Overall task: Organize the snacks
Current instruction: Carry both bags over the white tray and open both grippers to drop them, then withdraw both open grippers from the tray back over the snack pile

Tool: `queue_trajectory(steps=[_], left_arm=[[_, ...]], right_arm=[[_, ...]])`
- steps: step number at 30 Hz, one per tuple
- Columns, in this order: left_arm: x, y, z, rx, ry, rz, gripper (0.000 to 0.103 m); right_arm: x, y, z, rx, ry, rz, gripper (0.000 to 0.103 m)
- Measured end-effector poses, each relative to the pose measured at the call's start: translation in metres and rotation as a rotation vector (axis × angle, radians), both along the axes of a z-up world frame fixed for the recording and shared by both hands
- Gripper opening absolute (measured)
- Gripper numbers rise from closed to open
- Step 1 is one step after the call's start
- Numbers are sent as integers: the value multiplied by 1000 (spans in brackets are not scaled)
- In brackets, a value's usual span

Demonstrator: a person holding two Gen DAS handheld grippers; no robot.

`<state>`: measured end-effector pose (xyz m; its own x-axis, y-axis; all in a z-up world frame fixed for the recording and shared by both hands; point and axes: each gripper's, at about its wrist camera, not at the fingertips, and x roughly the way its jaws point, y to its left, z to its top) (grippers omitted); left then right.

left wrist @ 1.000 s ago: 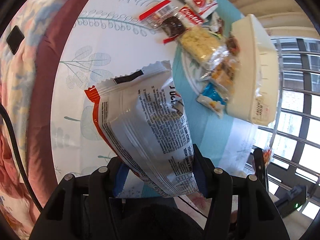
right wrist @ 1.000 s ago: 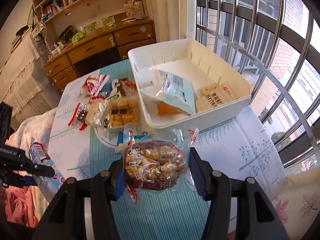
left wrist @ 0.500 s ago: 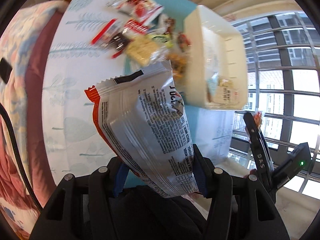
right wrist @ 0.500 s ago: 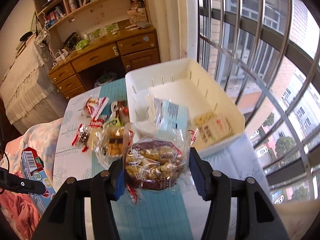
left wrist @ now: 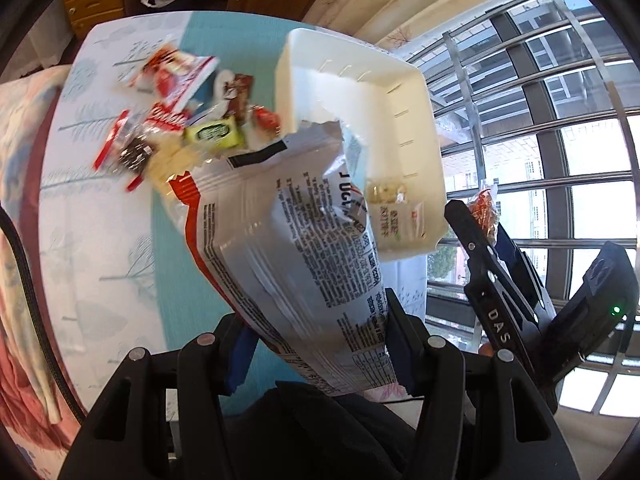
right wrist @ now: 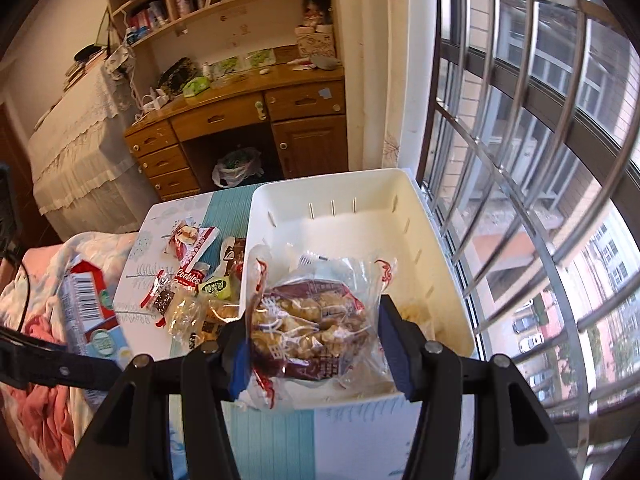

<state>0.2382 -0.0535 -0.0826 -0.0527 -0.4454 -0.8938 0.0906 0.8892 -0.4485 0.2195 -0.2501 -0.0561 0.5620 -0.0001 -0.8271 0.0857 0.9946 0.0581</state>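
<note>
My left gripper (left wrist: 316, 348) is shut on a large silver snack bag (left wrist: 288, 232) with red edging, held up over the table's near side and partly hiding the white basket (left wrist: 404, 80). My right gripper (right wrist: 320, 344) is shut on a clear bag of brown nut snacks (right wrist: 316, 320), held above the near part of the white basket (right wrist: 440, 248). Small packets (left wrist: 394, 210) lie inside the basket. A pile of loose snack packets (right wrist: 196, 280) lies on the table to the basket's left. The right gripper (left wrist: 496, 272) appears at the right of the left wrist view.
The table (right wrist: 276, 440) carries a teal and white leaf-print cloth. A barred window (right wrist: 540, 160) runs close along the right. A wooden desk (right wrist: 240, 120) with drawers and shelves stands beyond the table. Pink and floral bedding (left wrist: 20, 240) lies at the left.
Both grippers have risen and moved toward the basket with their bags. The basket now sits under the right gripper's bag, and the room beyond has come into view.
</note>
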Motion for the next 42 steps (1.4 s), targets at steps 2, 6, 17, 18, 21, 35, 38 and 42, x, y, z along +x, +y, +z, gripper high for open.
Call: queue_trajectory(steps=[2,6,17,18,21,35,38,42], left_arm=[[6,-16,-6,11,-4,-3,56],[17,-48,-16,31,-23,-8,56],[34,-110,-40,136,-94,-42,56],[35,-112,-42,137,-93,-37,56],[39,-114,-47,128,-90,-11,56],[34,-87,-33,147,-139,104,82],[27,-80,-34,140,-131,126,82],[15,-70,-36,138,-131,140,82]], right_arm=[[7,-7,-3,4,9,26,55],[21,-20,-12,23,25,75,55],[60,-55,-35,81,87,171,56],[64,-59,-37,89,93,174,56],[72,-66,-40,116,111,189,58],[76,-81,-49,236,152,141,76],[74,-84,-51,278,167,109,76],[72,-83,-54,319,197,71,76]])
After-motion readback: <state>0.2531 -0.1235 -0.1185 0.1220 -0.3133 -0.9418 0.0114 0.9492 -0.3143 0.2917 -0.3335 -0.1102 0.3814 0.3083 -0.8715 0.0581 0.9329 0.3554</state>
